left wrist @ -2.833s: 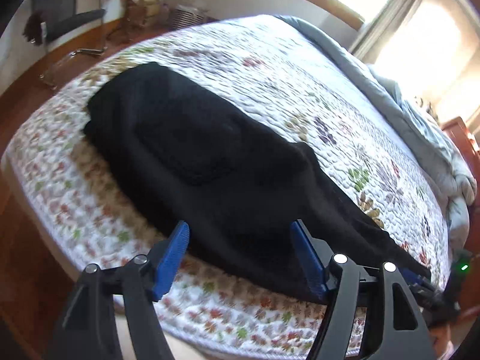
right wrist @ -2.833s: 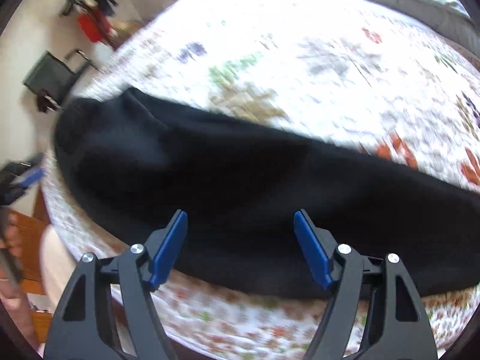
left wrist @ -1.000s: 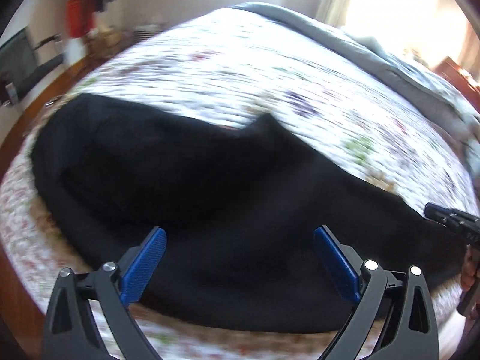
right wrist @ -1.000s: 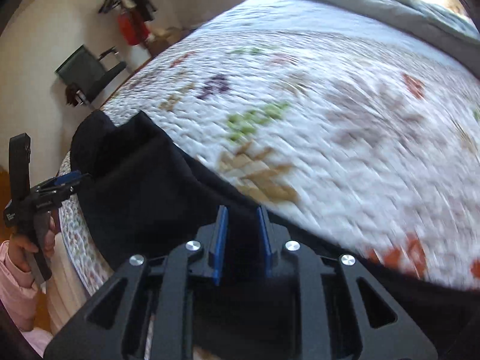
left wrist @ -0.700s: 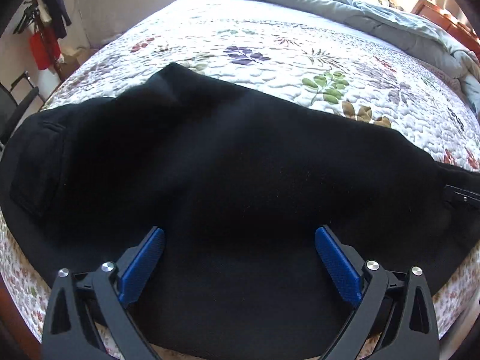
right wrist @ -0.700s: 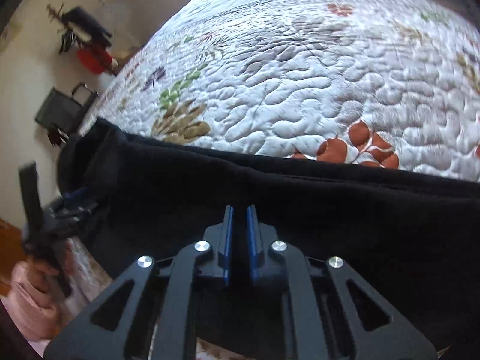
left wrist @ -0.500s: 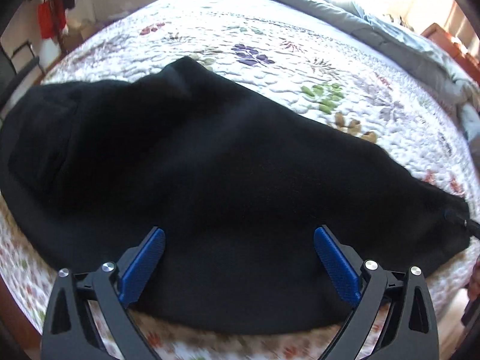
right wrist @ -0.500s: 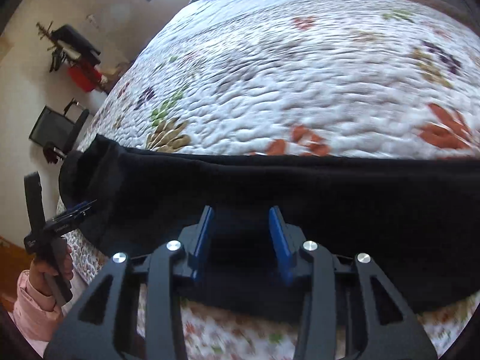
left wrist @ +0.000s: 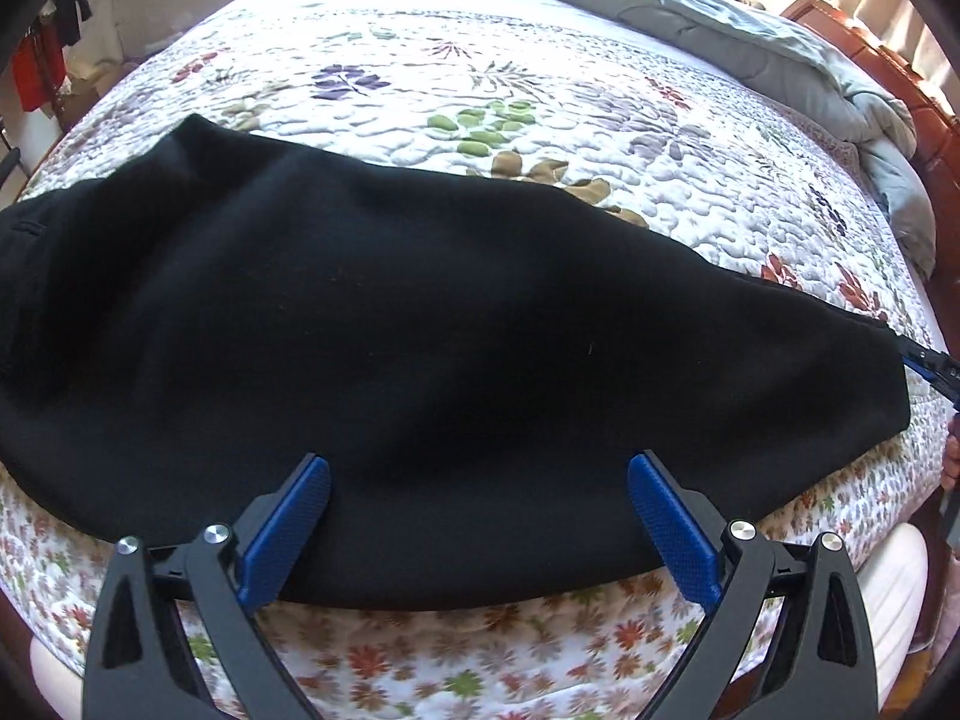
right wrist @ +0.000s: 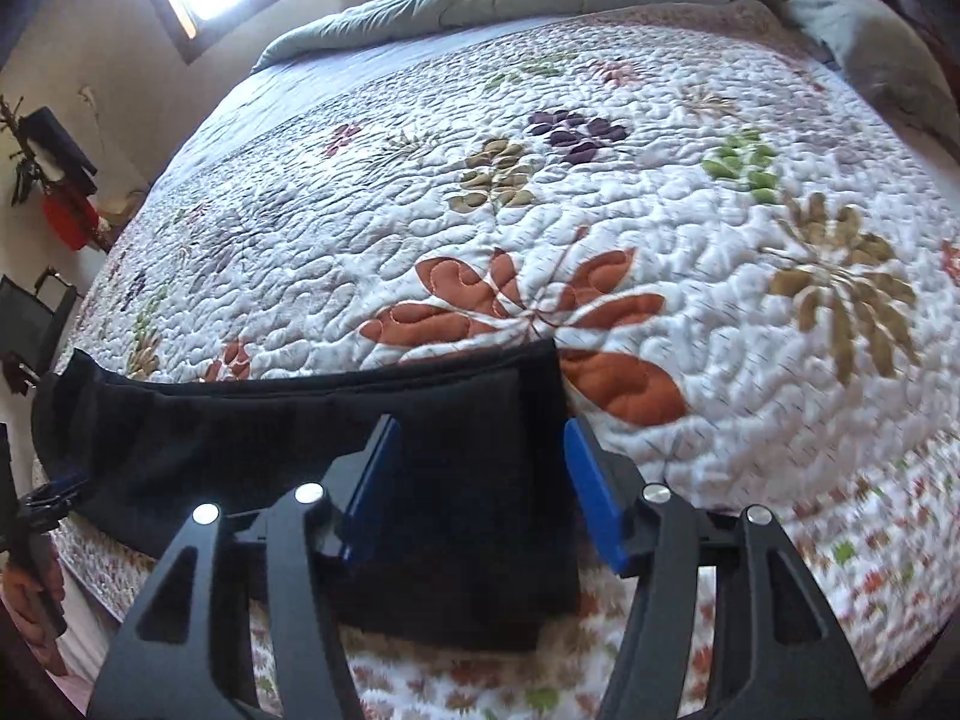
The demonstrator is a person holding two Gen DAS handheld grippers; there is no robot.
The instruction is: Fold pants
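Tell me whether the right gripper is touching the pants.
Cannot tell. The right wrist view shows the right gripper open around the pants hem; contact unclear.

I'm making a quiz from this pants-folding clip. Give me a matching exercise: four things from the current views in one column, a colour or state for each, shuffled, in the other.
Things:
1. pants
2. quilt
3. left gripper
4. comforter

Descriptions:
A. grey, bunched along the bed's far edge
B. black, laid lengthwise near the bed's front edge
C. open wide, nothing between its blue pads
D. white with leaf and flower print

Pairs: 1-B, 2-D, 3-C, 4-A
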